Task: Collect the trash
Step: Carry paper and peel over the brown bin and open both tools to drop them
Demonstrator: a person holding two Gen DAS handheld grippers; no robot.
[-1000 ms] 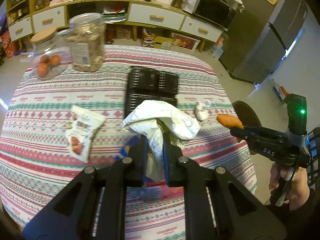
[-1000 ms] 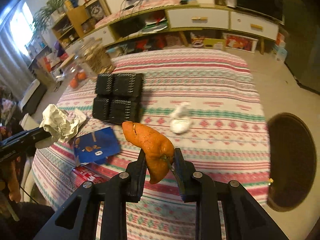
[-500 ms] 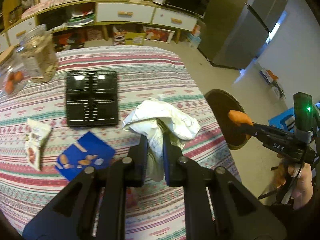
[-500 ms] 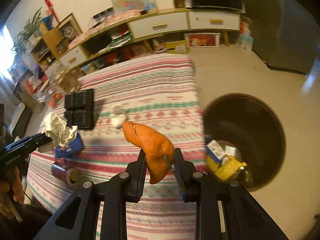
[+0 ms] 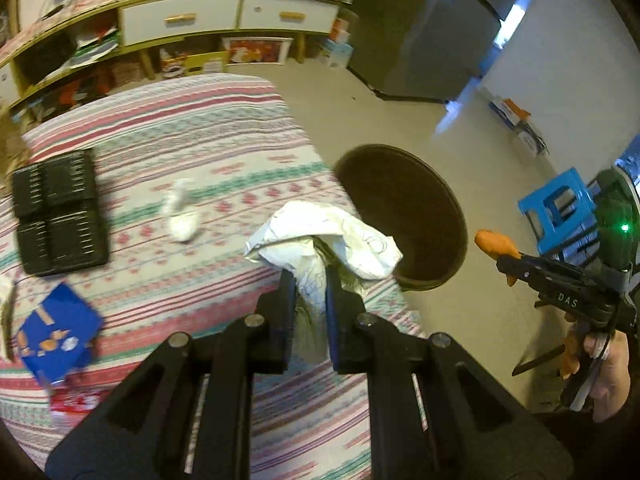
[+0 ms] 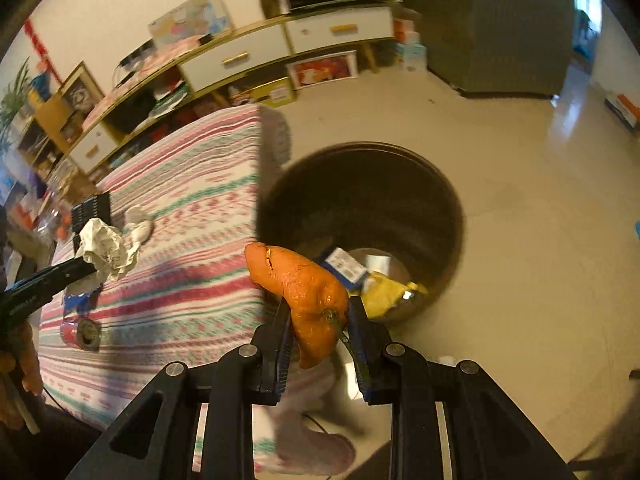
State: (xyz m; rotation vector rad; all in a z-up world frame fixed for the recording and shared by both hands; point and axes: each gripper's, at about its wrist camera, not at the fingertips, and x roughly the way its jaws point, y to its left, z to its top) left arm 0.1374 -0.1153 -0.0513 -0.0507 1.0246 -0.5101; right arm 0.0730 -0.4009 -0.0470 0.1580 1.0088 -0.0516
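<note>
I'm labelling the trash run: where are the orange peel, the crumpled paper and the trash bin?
orange peel point(image 6: 304, 292): right wrist view, its middle above the jaws.
crumpled paper point(image 5: 332, 236): left wrist view, its top folds.
trash bin point(image 6: 440, 184): right wrist view, inner wall.

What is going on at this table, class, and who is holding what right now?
A person is clearing trash with a gripper in each hand. The left gripper is shut on a crumpled white paper, and the right gripper is shut on an orange peel. Both are at the table's edge near a dark round bin on the floor that already holds some wrappers. A white tissue wad and a blue packet remain on the striped tablecloth.
</note>
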